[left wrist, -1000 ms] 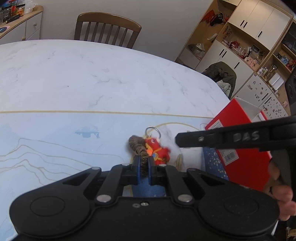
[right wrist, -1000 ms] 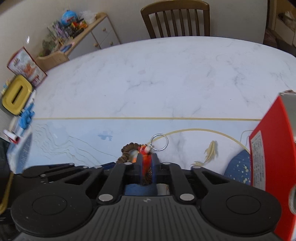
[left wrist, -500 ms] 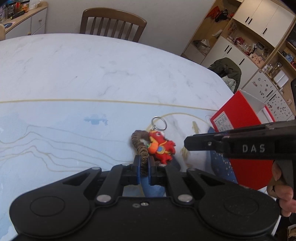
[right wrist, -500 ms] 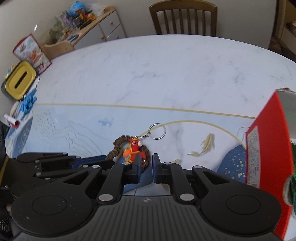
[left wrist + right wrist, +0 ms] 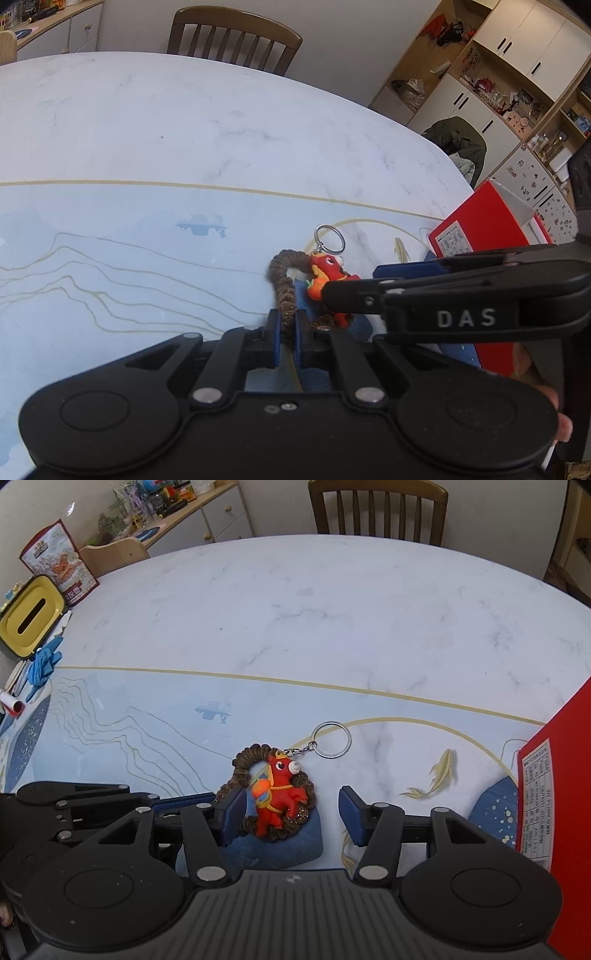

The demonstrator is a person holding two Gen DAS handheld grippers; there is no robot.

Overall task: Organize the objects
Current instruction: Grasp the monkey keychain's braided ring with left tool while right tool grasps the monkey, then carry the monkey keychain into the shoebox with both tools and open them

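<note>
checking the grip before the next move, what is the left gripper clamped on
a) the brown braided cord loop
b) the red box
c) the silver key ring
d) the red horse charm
a: in the left wrist view the left gripper has its blue pads pressed on the brown braided cord loop, while the red horse charm and silver key ring lie beyond them.

Both claws are matte black with blue pads (image 5: pixel 232 811), silver screws and white "DAS" lettering (image 5: pixel 466 318).

The left gripper (image 5: pixel 284 334) points steeply down, its jaws pinched tight. The right gripper (image 5: pixel 291 814), just beside it, is opening its jaws.
</note>
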